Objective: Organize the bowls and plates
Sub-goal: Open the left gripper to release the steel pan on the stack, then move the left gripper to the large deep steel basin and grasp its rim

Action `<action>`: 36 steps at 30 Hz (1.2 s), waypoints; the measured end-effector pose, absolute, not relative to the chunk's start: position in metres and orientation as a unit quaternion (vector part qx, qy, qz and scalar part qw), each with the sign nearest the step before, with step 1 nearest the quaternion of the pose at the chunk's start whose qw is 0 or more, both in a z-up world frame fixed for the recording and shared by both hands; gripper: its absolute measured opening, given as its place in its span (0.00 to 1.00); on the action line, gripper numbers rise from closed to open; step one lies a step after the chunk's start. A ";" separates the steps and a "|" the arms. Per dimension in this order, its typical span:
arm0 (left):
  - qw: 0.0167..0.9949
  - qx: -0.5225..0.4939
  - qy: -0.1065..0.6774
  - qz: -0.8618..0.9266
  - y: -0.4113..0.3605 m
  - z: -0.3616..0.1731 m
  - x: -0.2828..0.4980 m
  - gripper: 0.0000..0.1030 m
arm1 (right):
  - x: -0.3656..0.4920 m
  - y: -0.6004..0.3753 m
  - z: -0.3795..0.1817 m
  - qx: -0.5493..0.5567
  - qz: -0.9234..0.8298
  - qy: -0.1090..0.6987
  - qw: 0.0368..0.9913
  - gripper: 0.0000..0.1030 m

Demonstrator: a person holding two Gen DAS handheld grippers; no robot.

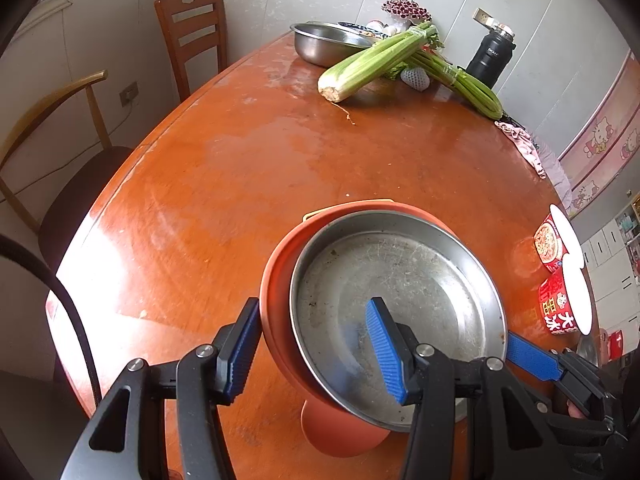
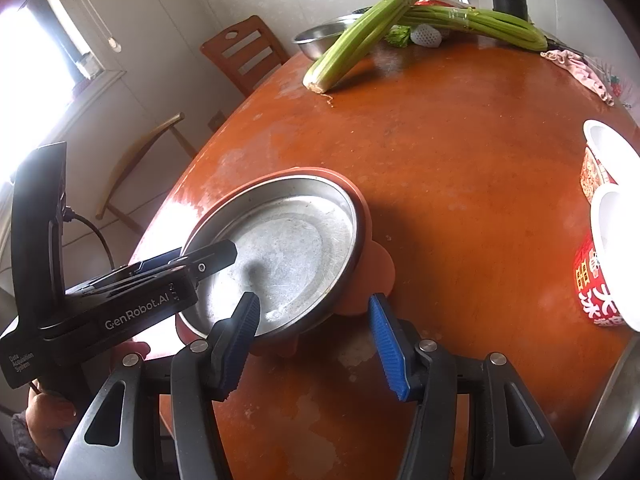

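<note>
Left hand-held gripper [image 1: 316,350] straddles the near-left rims of the steel plate [image 1: 400,304] and the orange bowl [image 1: 280,280]: one pad outside the orange wall, the other over the plate's inside. Jaws part open; whether the pads press I cannot tell. Right hand-held gripper [image 2: 316,344] straddles the opposite, near-right rim, left pad over the plate's inside, right pad outside just beside the orange rim, with a visible gap, so open and not gripping. Plate sits nested in the orange bowl, tilted, near the front edge of the surface [image 1: 240,160]. Stack lies directly ahead and below both grippers, between them; both about equally near, left looks more committed. Judgement: the next move hinges on closing across the rims from both sides. Far edge: celery [image 1: 372,64], steel basin [image 1: 324,44], black flask [image 1: 490,58] with unreadable lettering. Right edge: two red noodle cups [image 2: 600,240] with Chinese print. Left unit's body reads "GenRobot.AI" and "Data Acquisition System".
</note>
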State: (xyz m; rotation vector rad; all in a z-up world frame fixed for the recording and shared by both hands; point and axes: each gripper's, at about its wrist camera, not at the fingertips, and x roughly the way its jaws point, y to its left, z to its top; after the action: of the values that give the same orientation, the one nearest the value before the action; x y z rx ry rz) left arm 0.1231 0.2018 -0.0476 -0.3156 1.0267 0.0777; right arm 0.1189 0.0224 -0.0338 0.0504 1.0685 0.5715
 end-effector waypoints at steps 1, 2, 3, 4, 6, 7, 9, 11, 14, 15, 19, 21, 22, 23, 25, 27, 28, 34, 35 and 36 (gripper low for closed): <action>0.859 -0.149 0.489 0.036 0.200 -0.048 0.126 0.51 | 0.119 0.022 -0.034 0.023 0.268 0.502 0.822 0.57; 0.859 -0.148 0.489 0.035 0.200 -0.048 0.127 0.51 | 0.119 0.022 -0.033 0.024 0.267 0.502 0.823 0.57; 0.859 -0.147 0.489 0.033 0.199 -0.048 0.129 0.51 | 0.120 0.021 -0.033 0.024 0.266 0.501 0.823 0.57; 0.859 -0.146 0.489 0.030 0.198 -0.048 0.132 0.51 | 0.121 0.021 -0.033 0.026 0.267 0.501 0.823 0.57; 0.860 -0.139 0.490 0.029 0.194 -0.048 0.136 0.51 | 0.122 0.019 -0.032 0.029 0.266 0.501 0.823 0.57; 0.860 -0.137 0.490 0.028 0.192 -0.048 0.138 0.51 | 0.122 0.018 -0.032 0.030 0.265 0.501 0.823 0.57; 0.861 -0.135 0.491 0.023 0.188 -0.047 0.142 0.51 | 0.123 0.017 -0.032 0.030 0.261 0.500 0.825 0.57; 0.861 -0.134 0.491 0.017 0.185 -0.048 0.145 0.51 | 0.123 0.015 -0.032 0.032 0.259 0.500 0.826 0.57; 0.862 -0.127 0.491 0.018 0.181 -0.048 0.150 0.51 | 0.124 0.012 -0.031 0.033 0.256 0.498 0.828 0.57; 0.862 -0.124 0.491 0.017 0.180 -0.048 0.151 0.51 | 0.124 0.012 -0.031 0.034 0.254 0.499 0.828 0.57; 0.862 -0.126 0.491 0.016 0.180 -0.049 0.153 0.52 | 0.124 0.013 -0.031 0.032 0.254 0.497 0.829 0.57; 0.862 -0.130 0.489 0.020 0.183 -0.048 0.151 0.52 | 0.123 0.012 -0.029 0.032 0.247 0.493 0.834 0.57; 0.865 -0.125 0.484 0.028 0.184 -0.045 0.149 0.52 | 0.123 0.010 -0.027 0.033 0.247 0.486 0.837 0.57; 0.868 -0.122 0.481 0.033 0.185 -0.043 0.147 0.52 | 0.121 0.009 -0.025 0.033 0.245 0.481 0.841 0.57; 0.871 -0.122 0.473 0.045 0.187 -0.037 0.144 0.52 | 0.120 0.003 -0.018 0.039 0.239 0.469 0.849 0.57; 0.876 -0.125 0.463 0.048 0.189 -0.030 0.140 0.52 | 0.117 -0.004 -0.012 0.048 0.234 0.458 0.856 0.57; 0.878 -0.125 0.459 0.048 0.188 -0.026 0.138 0.52 | 0.116 -0.007 -0.009 0.049 0.232 0.455 0.858 0.57; 0.890 -0.108 0.441 0.029 0.164 -0.002 0.131 0.52 | 0.105 -0.036 0.015 0.054 0.216 0.421 0.879 0.57; 0.892 -0.105 0.439 0.024 0.157 0.001 0.131 0.52 | 0.102 -0.042 0.019 0.052 0.213 0.415 0.883 0.57; 0.894 -0.101 0.437 0.020 0.150 0.005 0.131 0.52 | 0.101 -0.047 0.022 0.052 0.212 0.411 0.885 0.57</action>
State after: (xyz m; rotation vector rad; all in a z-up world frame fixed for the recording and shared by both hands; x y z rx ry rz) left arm 0.1306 0.1498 0.0049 -0.2101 0.9056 0.0405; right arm 0.1010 -0.0465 0.0222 0.1075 0.8559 0.4416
